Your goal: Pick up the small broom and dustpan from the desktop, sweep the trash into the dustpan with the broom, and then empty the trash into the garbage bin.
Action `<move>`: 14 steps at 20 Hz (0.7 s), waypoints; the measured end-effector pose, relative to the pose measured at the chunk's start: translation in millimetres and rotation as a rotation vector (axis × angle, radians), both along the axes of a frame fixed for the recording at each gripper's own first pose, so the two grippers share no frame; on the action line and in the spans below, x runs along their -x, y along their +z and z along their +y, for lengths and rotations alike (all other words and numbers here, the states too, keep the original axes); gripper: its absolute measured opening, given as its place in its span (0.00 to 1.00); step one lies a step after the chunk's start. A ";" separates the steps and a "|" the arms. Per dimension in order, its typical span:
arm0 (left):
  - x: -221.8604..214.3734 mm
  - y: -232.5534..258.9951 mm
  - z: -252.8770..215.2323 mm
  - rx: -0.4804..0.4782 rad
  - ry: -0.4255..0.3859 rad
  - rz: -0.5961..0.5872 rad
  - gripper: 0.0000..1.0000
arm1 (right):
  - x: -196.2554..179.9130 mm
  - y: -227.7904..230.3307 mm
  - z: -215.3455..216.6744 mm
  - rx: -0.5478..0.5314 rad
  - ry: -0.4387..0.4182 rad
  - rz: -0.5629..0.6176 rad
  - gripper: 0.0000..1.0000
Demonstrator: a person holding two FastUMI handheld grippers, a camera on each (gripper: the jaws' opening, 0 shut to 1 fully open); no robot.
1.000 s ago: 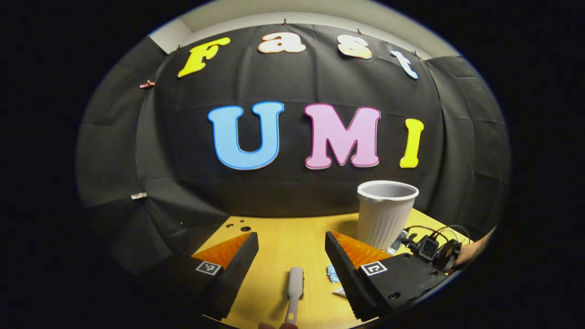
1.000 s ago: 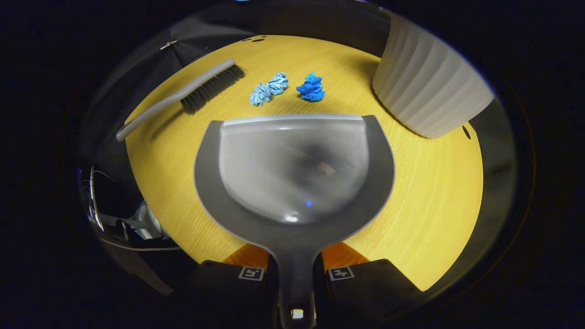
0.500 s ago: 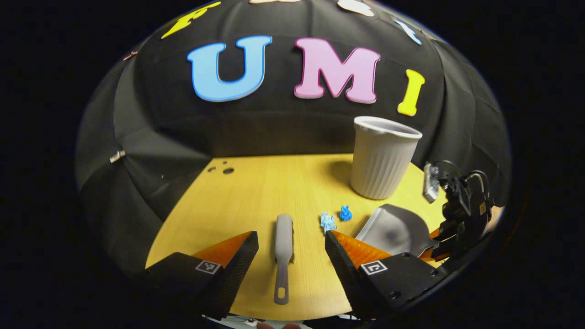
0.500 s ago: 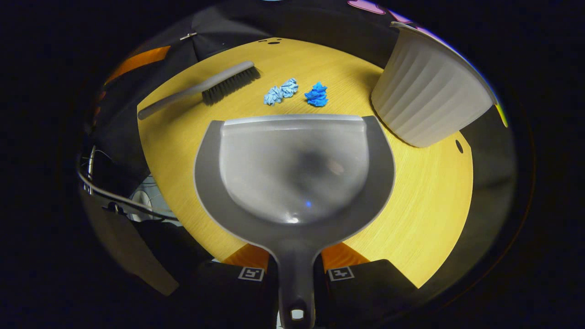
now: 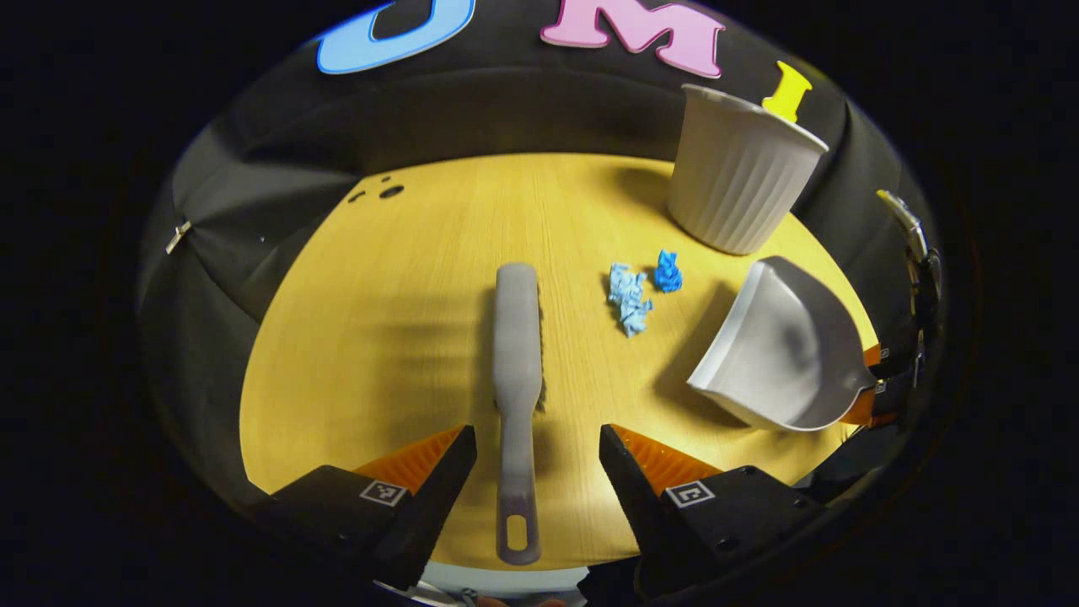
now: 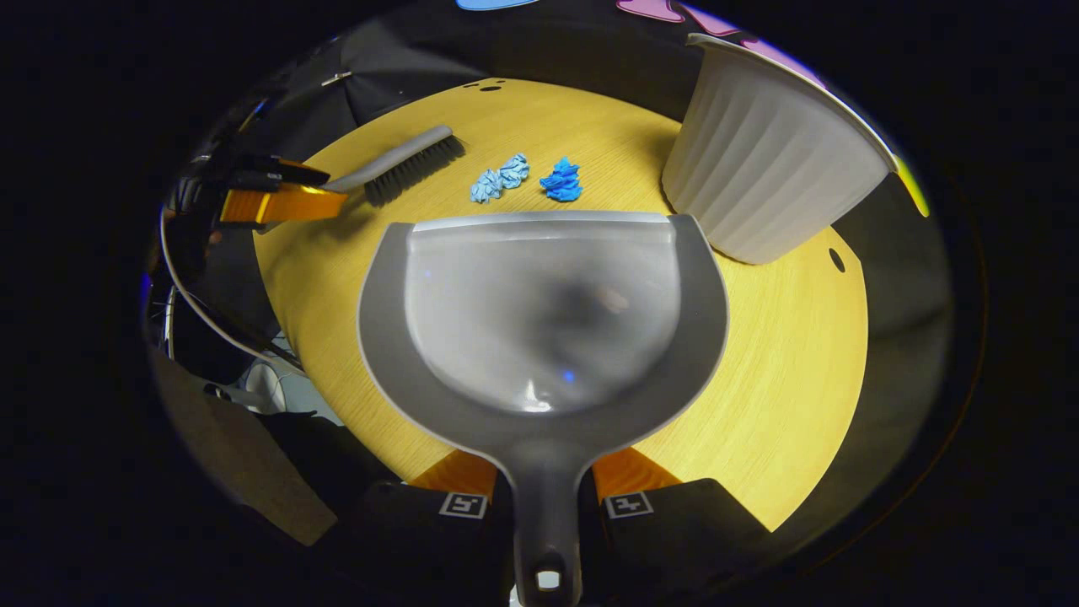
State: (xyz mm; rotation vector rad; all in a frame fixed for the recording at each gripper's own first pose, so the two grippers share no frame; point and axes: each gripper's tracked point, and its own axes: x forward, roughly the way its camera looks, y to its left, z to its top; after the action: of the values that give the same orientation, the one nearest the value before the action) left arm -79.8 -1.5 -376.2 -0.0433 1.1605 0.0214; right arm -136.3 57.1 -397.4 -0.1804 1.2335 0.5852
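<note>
- Step in hand, as I read it: grab the broom (image 5: 517, 337) with your left gripper (image 5: 538, 459). Its fingers are spread wide, one either side of the broom handle, neither touching it yet.
- Broom lies flat mid-desk, handle end at the near edge, brush end toward the far edge. Go lower, keep the handle centred between the fingers, and close on the narrow part above the hanging hole so it won't twist.
- Don't nudge the handle sideways: the blue paper scraps (image 5: 638, 287) sit just beside the brush head.
- Left gripper looks tilted steeply down at the desk (image 5: 405, 295), coming in over the near edge.
- Right gripper (image 6: 546, 497) has its fingers clamped on the dustpan (image 6: 544, 312) handle; pan mouth faces the scraps, near them. Cannot tell if its lip touches the desk.
- Garbage bin (image 5: 738, 173) stands upright near the far right corner, just beyond the scraps.
</note>
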 end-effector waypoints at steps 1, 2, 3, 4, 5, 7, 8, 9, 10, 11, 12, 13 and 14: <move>2.2 -7.8 2.8 -0.001 0.006 0.029 0.95 | 0.0 0.7 -0.7 -0.002 0.003 -0.001 0.35; 1.8 -14.1 3.0 0.001 0.007 0.047 0.95 | -0.1 0.9 -1.2 -0.005 0.005 -0.002 0.36; 1.6 -19.6 2.0 0.004 0.007 0.058 0.95 | 1.4 1.0 -2.0 -0.008 0.008 0.001 0.36; 1.0 -23.7 1.4 0.010 0.008 0.072 0.92 | 2.3 0.4 -2.7 -0.008 0.012 0.005 0.36; 2.3 -27.9 0.2 0.016 0.011 0.089 0.95 | 2.2 -0.2 -3.2 -0.008 0.017 0.008 0.36; 4.1 -35.1 -0.4 0.018 0.024 0.125 0.95 | 2.6 -1.7 -4.5 -0.008 0.021 0.018 0.36; 4.9 -37.8 -0.6 0.015 0.029 0.144 0.94 | 2.5 -1.8 -5.1 -0.010 0.020 0.022 0.35; 6.7 -41.1 -0.2 0.010 0.036 0.158 0.91 | 1.8 -1.9 -5.2 -0.015 0.017 0.026 0.35; 6.8 -43.7 0.5 0.006 0.040 0.168 0.88 | 0.7 -2.5 -5.4 -0.019 0.013 0.030 0.35; 8.5 -46.4 0.7 0.001 0.043 0.178 0.77 | 0.4 -2.7 -6.3 -0.022 0.009 0.035 0.35; 8.6 -47.9 2.5 -0.013 0.043 0.185 0.73 | -0.3 -3.1 -7.2 -0.024 0.007 0.039 0.35; 5.8 -47.6 2.7 -0.014 0.041 0.172 0.66 | -1.3 -4.0 -8.4 -0.025 0.006 0.041 0.35; 2.1 -49.0 2.8 -0.013 0.037 0.167 0.65 | -2.2 -5.0 -8.9 -0.026 0.008 0.045 0.36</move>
State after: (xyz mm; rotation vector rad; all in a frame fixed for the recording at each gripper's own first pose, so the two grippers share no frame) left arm -82.0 1.2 -425.2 -0.0518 1.3267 0.0663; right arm -134.1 48.2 -402.4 -0.1515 1.2691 0.6149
